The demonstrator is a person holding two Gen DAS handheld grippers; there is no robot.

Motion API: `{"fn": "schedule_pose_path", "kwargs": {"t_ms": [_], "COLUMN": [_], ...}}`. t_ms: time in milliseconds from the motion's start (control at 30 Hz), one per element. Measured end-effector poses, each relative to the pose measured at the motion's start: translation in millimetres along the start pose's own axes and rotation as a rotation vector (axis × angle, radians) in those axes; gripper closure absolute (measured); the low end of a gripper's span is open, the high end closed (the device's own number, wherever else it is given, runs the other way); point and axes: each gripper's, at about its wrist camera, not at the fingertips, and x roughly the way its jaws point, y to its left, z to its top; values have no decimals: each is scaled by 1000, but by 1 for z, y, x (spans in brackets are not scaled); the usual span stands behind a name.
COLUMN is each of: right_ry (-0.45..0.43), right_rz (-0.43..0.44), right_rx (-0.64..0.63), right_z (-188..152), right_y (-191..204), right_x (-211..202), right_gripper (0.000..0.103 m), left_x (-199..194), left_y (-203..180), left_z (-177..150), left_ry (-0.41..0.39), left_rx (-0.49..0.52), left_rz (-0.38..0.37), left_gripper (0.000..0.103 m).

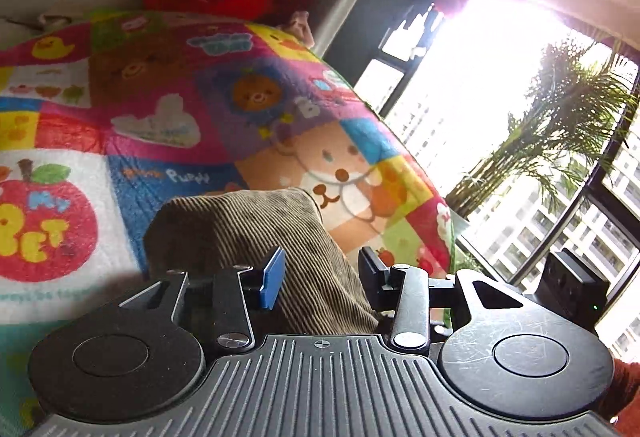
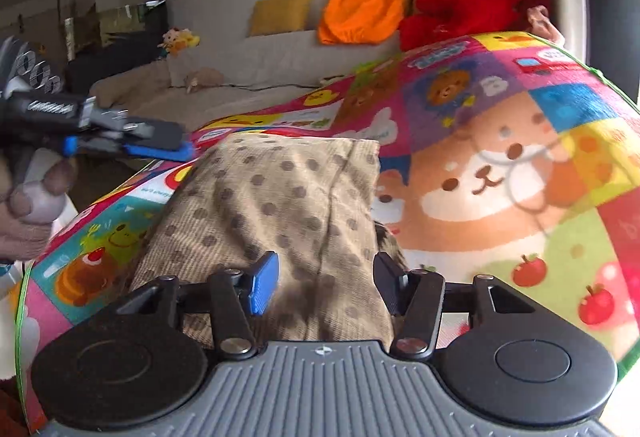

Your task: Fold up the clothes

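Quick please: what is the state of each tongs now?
Left tongs: open, holding nothing, above the brown cloth.
Right tongs: open, holding nothing.

A bright cartoon-print blanket [image 2: 500,157] carries a folded brown dotted corduroy garment [image 2: 280,205], lying flat

Daylight floods through the tall dark-framed window [image 1: 500,109] on my left view, blown out to white glare. Fisheye bending curves every edge, and my other blue-padded gripper [image 2: 132,141] smears with motion blur.
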Motion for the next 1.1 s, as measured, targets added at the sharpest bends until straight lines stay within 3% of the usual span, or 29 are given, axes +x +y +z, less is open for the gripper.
{"fn": "schedule_pose_path", "kwargs": {"t_ms": [67,133,200,367,500,700,767,800,833,900,967,1033,1100], "right_ry": [-13,-13,-15,-34,100,85,82,81,80,74,62,26,10], "right_rz": [37,23,-14,5,-62,-74,-78,-77,-71,-40,-9,-9,-40], "right_rx": [-37,-68,-63,-66,-130,-126,-111,-98,-79,-41,-3,41,78], "right_z": [2,4,9,20,-1,-12,-13,-13,-14,-12,-9,-4,0], "right_y": [11,15,12,11,8,9,10,9,8,4,-3,-15,-28], "right_x": [5,10,14,13,41,38,37,37,36,27,16,1,-5], "right_gripper": [50,50,50,50,49,46,46,45,44,42,38,35,32], "left_x": [29,60,83,106,104,94,86,80,70,42,15,-9,-17], "left_y": [13,27,35,37,26,18,13,10,5,-6,-13,-15,-8], "left_z": [11,24,34,45,40,36,37,36,35,28,17,4,-9], "left_ry": [55,116,161,203,200,180,166,153,127,52,-13,-53,-20], "left_rx": [-46,-103,-128,-103,-46,4,0,0,5,37,81,113,64], "left_rz": [-10,-4,28,68,97,128,122,117,109,123,174,236,245], "left_gripper": [65,76,98,99,99,98,88,72,62,30,14,12,12]}}
